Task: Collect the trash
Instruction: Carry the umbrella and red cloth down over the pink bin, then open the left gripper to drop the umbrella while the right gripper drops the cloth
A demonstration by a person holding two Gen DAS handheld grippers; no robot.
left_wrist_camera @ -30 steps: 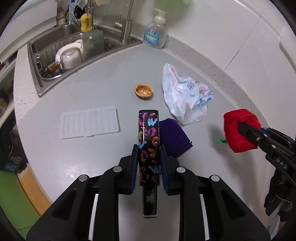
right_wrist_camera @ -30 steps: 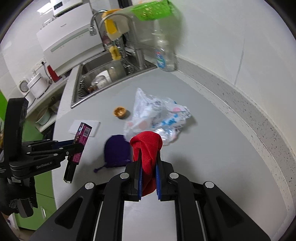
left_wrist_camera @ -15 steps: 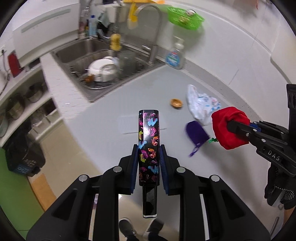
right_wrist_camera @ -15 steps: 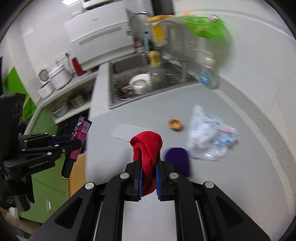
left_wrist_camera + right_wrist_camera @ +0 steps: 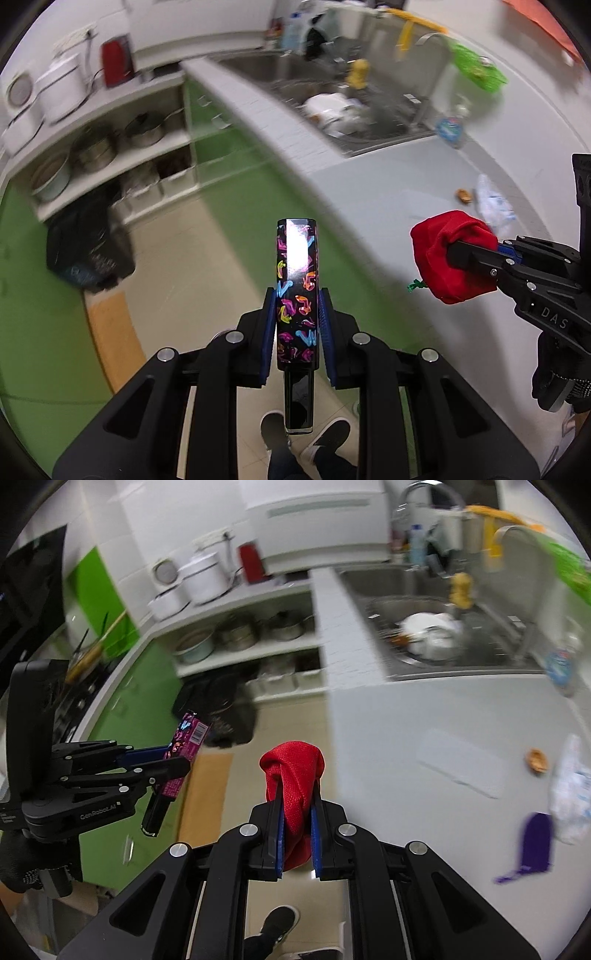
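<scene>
Kitchen floor and green cabinet fronts now fill the middle and left of both views, blurred, where a second ago the grey worktop point(image 5: 424, 716) took up nearly the whole frame; the worktop has slid to the right side. Left on it, at the right edge of the right wrist view, lie the plastic bag point(image 5: 570, 794), the purple pouch point(image 5: 535, 843), the nutshell point(image 5: 537, 761) and a pale tray point(image 5: 461, 762), all shrunk and pushed aside compared with before. A black bin bag point(image 5: 88, 254) on the floor under the shelves has come into view at the left. The left tongs point(image 5: 297, 332) stay clamped on the patterned black box point(image 5: 297, 295), which stands upright between the pads just as it did earlier, its top catching glare. The right tongs point(image 5: 297, 834) stay closed on the red cloth point(image 5: 293, 775), bunched above the fingertips; in the left wrist view the same cloth point(image 5: 452, 258) hangs at the right, over the worktop's edge. The person's shoes point(image 5: 306, 434) show at the bottom, absent a second ago.
</scene>
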